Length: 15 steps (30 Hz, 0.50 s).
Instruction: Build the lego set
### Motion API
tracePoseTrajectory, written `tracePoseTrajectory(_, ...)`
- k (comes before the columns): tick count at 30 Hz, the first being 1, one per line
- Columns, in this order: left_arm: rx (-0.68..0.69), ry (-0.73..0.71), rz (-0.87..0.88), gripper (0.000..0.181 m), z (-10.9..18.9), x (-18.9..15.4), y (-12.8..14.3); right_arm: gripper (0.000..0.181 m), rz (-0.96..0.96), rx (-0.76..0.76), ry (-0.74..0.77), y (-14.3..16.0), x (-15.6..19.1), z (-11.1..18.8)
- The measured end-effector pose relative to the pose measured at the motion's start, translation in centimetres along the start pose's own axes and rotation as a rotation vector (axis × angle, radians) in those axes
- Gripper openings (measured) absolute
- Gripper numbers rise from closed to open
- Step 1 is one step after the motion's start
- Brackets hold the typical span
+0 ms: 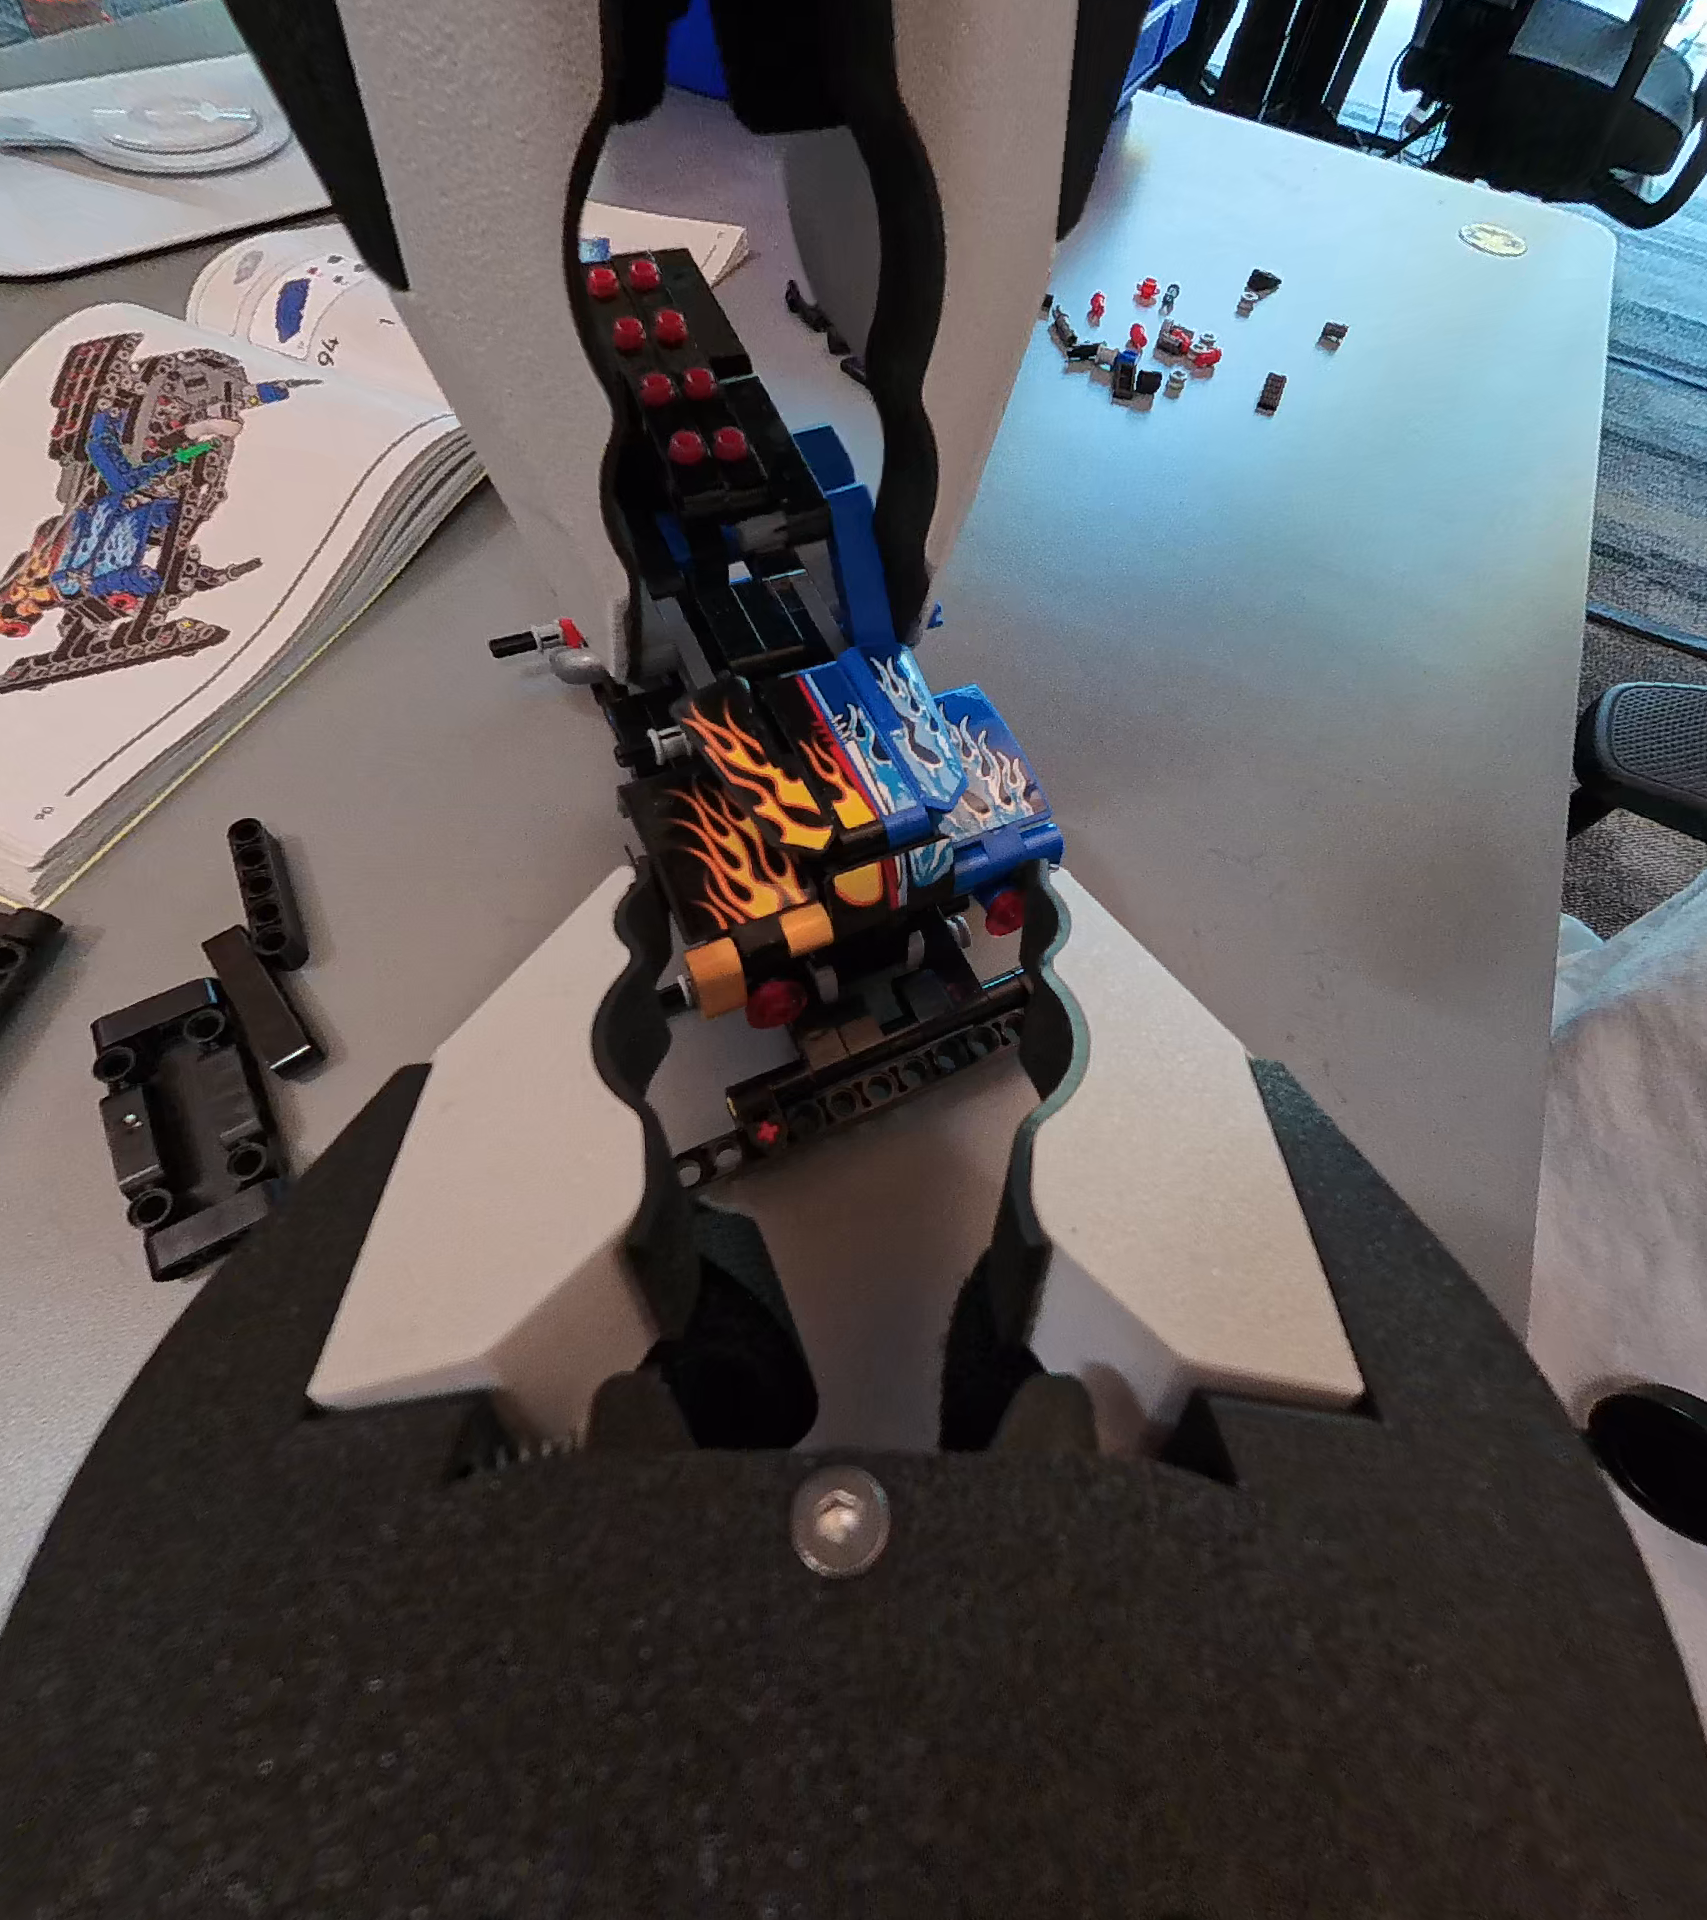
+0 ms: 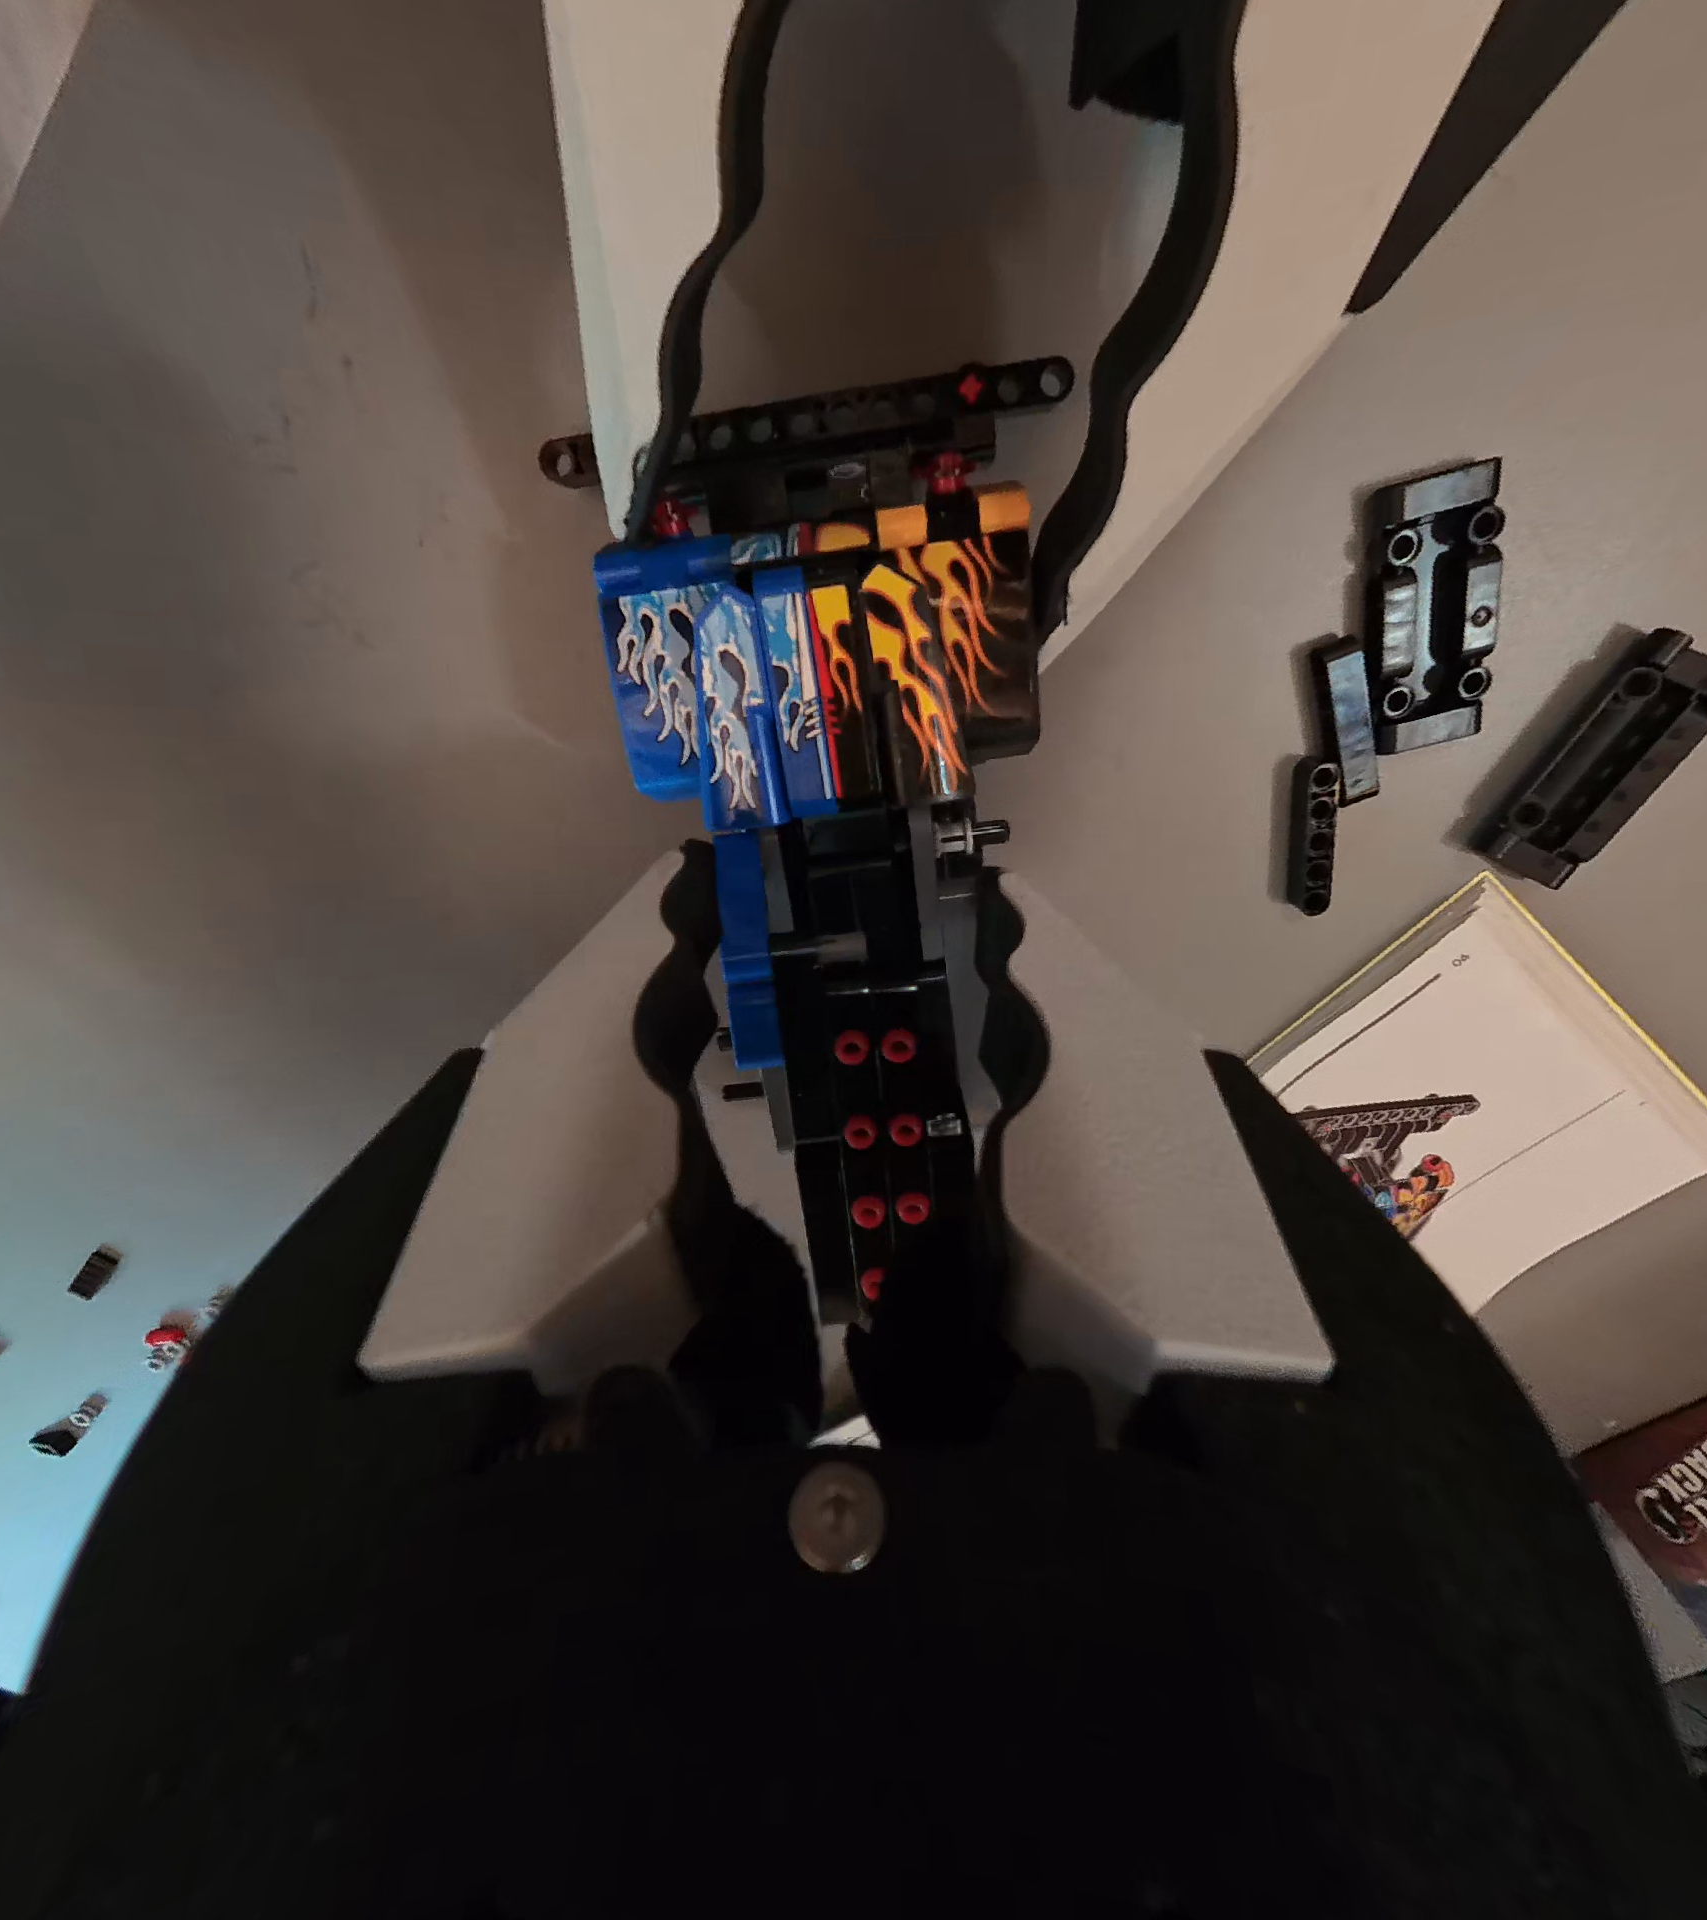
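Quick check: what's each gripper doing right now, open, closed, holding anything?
Left gripper: closed on the flame-decorated end of the lego model.
Right gripper: closed on the model's black, red-studded end.

Small loose pieces (image 1: 1155,348) far off — too tiny to identify; instruction booklet (image 2: 1493,1132) partly hidden.

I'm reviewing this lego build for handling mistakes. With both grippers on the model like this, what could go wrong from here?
1. The left gripper and right gripper clamp opposite ends of the lego model; twisting or pulling apart could split it.
2. The flame panels sit between the two grips and might pop off.
3. If it drops, it could scatter the loose black pieces or land on the instruction booklet.
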<state>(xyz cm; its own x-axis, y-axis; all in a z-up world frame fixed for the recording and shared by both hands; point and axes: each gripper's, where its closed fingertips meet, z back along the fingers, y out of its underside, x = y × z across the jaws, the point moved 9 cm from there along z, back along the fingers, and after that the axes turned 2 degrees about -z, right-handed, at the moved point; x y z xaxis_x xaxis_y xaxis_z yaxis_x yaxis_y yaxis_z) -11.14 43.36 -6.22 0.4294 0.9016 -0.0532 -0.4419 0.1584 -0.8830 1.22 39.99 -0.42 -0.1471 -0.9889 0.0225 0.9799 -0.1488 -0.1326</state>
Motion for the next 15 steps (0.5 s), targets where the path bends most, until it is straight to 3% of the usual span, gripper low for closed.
tracePoseTrajectory(1, 0.0, 0.0, 0.0, 0.067, 0.0, 0.0, 0.0, 0.05, -0.011, 0.002, -0.002, 0.0, 0.0, 0.0)
tracePoseTrajectory(4, -0.001, 0.006, 0.008, 0.066, 0.0, 0.1, 0.0, 0.055, -0.002, 0.007, -0.003, 0.1, 0.2, -0.1)
tracePoseTrajectory(7, -0.001, 0.008, 0.01, 0.066, 0.0, 0.1, 0.0, 0.078, 0.037, 0.086, 0.014, 0.4, 0.8, -0.7)
tracePoseTrajectory(15, -0.001, 0.013, 0.005, 0.065, -0.1, 0.1, 0.0, 0.069, 0.073, 0.099, 0.073, 0.1, 1.2, -1.4)
